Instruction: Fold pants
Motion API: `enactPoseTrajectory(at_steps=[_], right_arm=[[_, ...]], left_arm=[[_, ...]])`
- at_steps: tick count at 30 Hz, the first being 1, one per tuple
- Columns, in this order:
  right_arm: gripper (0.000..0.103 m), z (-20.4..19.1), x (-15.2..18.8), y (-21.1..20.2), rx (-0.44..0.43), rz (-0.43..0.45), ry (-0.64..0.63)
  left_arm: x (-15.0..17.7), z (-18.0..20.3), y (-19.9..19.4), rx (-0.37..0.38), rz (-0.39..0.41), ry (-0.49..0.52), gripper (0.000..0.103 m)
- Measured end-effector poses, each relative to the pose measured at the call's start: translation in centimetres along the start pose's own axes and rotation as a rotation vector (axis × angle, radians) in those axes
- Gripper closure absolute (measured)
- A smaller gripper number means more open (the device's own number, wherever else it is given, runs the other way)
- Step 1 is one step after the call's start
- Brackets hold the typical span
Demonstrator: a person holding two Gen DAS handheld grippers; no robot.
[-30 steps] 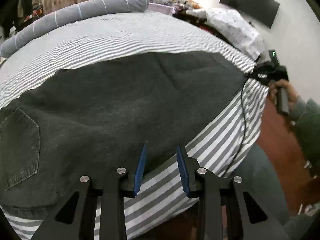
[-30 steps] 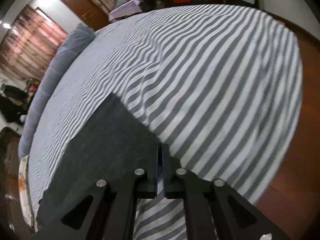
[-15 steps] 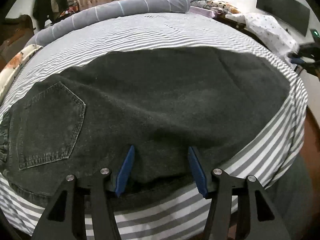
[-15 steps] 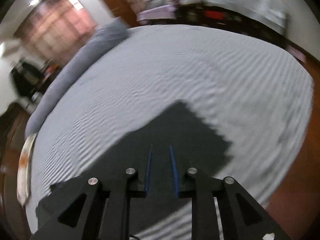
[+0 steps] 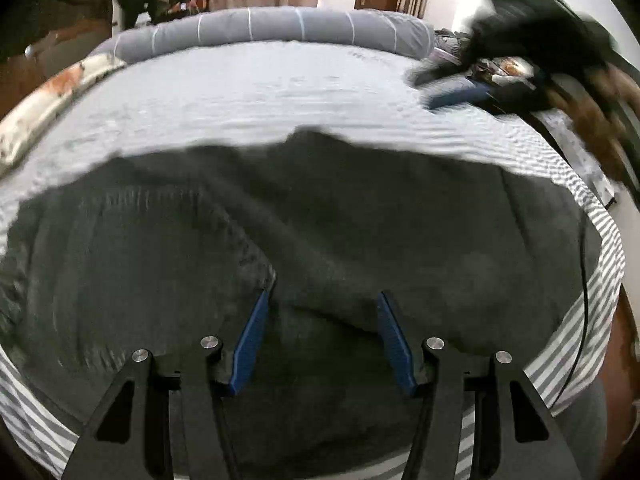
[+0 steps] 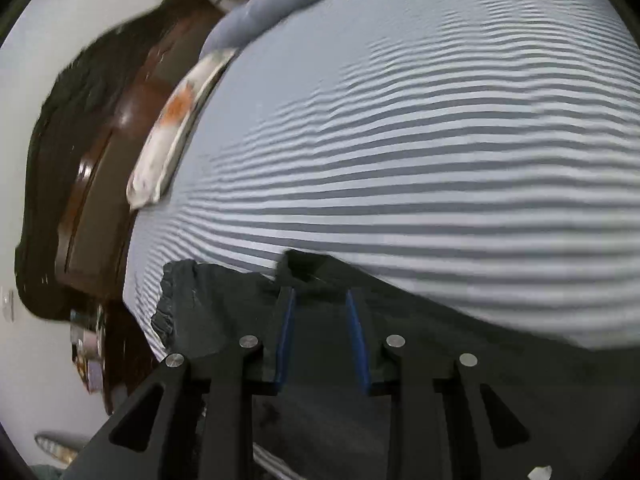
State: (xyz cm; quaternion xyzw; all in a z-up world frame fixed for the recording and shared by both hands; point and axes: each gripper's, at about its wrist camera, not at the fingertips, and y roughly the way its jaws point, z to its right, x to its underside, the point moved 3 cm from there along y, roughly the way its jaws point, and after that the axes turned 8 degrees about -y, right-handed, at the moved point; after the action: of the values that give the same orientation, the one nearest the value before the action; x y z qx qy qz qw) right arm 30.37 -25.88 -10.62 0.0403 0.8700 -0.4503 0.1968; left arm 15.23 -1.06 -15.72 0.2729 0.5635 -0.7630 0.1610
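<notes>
Dark grey pants (image 5: 360,220) lie spread flat across the striped bed sheet (image 5: 280,100). My left gripper (image 5: 323,296) hovers over their near edge, open, with only flat cloth below the blue pads (image 5: 252,340). In the left wrist view my right gripper (image 5: 430,88) shows as a blur above the far right of the bed, held by a hand (image 5: 592,100). In its own view the right gripper (image 6: 320,291) is over one end of the pants (image 6: 224,312). Its jaws are opening and the pads grip nothing.
A long grey bolster (image 5: 280,32) lies along the far side of the bed, with a floral pillow (image 5: 52,92) at the left. A dark wooden bed frame (image 6: 100,200) borders the sheet (image 6: 440,160). A black cable (image 5: 582,300) hangs at the right edge.
My right gripper let go of the pants' corner, swung across the bed while rolling, and parted its jaws. My left gripper opened wider and shifted over the pants.
</notes>
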Motion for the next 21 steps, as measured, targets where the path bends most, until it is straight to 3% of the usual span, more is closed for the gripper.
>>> enactPoseTrajectory(at_steps=[4, 9, 11, 13, 15, 18, 21], right_arm=[[0.077, -1.7, -1.5, 5.0, -0.020, -0.095, -0.056], [0.077, -2.1, -1.6, 9.5, -0.047, -0.211, -0.097], [0.086, -2.6, -1.7, 10.8, -0.050, -0.236, -0.123], [0.094, -3.5, -1.8, 11.2, -0.057, -0.224, -0.155], [0.096, -4.7, -2.2, 10.2, -0.035, -0.163, -0.214], [0.097, -5.3, -3.7, 7.8, -0.039, -0.043, -0.204], [0.098, -4.2, -4.6, 7.9, -0.031, -0.027, -0.174]], left_arm=[[1.5, 0.1, -0.4, 0.001, 0.021, 0.054, 0.047], [1.0, -0.9, -0.2, 0.046, 0.007, 0.008, 0.047], [1.0, -1.1, -0.2, 0.054, 0.009, 0.001, 0.047], [1.0, -1.1, -0.2, 0.053, 0.011, 0.005, 0.047], [1.1, -0.9, -0.3, 0.052, 0.011, 0.007, 0.047], [1.5, -0.9, -0.4, 0.051, 0.012, 0.006, 0.047], [1.9, -0.7, -0.4, 0.033, 0.024, 0.024, 0.047]])
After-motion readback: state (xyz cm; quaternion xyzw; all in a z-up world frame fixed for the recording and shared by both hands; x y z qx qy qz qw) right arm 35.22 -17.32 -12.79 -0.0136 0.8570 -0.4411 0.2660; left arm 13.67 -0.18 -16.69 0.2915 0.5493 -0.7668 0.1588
